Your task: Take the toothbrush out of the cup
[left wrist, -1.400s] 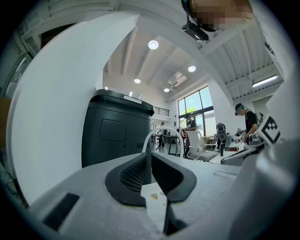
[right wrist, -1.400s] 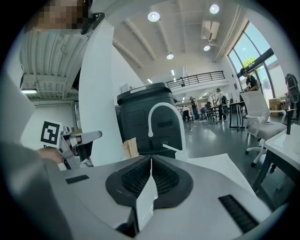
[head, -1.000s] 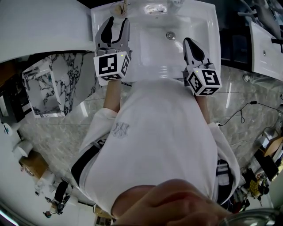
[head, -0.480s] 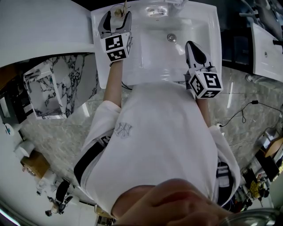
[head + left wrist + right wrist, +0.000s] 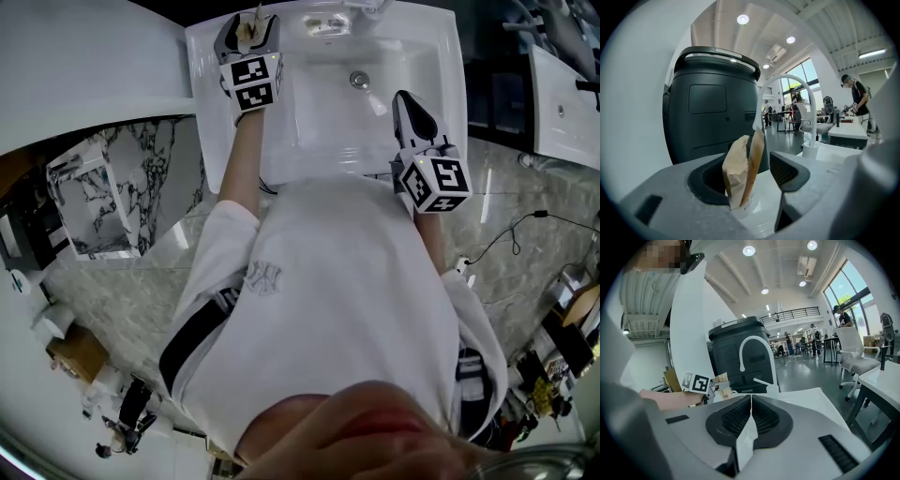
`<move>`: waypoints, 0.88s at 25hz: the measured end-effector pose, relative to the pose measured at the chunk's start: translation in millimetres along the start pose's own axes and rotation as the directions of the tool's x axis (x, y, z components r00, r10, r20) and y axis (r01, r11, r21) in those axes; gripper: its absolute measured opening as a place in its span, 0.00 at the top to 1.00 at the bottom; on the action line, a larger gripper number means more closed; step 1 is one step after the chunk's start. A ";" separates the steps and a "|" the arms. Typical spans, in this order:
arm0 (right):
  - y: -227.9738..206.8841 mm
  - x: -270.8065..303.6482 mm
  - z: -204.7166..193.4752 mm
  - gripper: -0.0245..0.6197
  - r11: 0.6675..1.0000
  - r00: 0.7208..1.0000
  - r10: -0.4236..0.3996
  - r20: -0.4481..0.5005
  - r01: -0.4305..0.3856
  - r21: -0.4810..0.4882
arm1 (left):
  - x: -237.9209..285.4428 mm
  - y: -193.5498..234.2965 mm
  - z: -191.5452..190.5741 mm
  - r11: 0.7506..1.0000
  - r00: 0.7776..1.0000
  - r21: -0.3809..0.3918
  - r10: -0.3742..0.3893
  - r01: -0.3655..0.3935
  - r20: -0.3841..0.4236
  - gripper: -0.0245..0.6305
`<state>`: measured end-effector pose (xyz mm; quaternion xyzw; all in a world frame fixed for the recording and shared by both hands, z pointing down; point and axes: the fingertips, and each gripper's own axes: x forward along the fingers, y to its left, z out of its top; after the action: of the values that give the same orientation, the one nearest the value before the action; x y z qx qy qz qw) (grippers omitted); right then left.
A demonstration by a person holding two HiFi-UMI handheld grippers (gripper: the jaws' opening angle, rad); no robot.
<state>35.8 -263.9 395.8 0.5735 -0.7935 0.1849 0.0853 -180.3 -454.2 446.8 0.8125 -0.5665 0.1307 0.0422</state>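
Straddling the wrapped toothbrush (image 5: 753, 159) standing in its cup (image 5: 739, 209) at the back left corner of the sink (image 5: 328, 122): left gripper (image 5: 247, 30), jaws apart, just beginning to close for the grab; right gripper (image 5: 751, 401), jaws together, idle near the front edge.

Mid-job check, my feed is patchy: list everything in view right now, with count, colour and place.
sink: one, white, ahead of the person
faucet: one, white, sink's back edge
drain: one, metal, basin floor
cup: one, white, sink's far-left corner
paper packets: two, brown, upright in the cup
bin-like container: one, dark, behind the sink
office chair: one, white, right background
people: several, colours unclear, far background
left gripper: one, grey, jaws just been opening, apart around the packets
right gripper: one, grey, jaws together, empty, over the sink's right side
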 end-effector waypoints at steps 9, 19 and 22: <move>-0.8 1.8 -1.0 0.94 1.000 1.000 -0.006 -0.002 0.006 0.001 | 7.4 3.4 3.2 0.996 1.000 0.082 0.022 -0.023 0.013 0.90; -2.7 2.1 -1.8 0.94 1.000 1.000 -0.011 -0.004 0.011 0.001 | 5.5 2.9 5.3 0.993 1.000 0.115 0.014 -0.016 0.020 0.91; -2.5 1.6 -1.5 0.94 1.000 1.000 -0.009 -0.003 0.009 -0.001 | 3.2 2.1 10.4 0.992 0.999 0.125 0.014 -0.017 0.030 0.91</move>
<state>37.5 -265.4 398.3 0.5769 -0.7907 0.1852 0.0877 -179.6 -460.1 437.4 0.8110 -0.5640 0.1545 -0.0179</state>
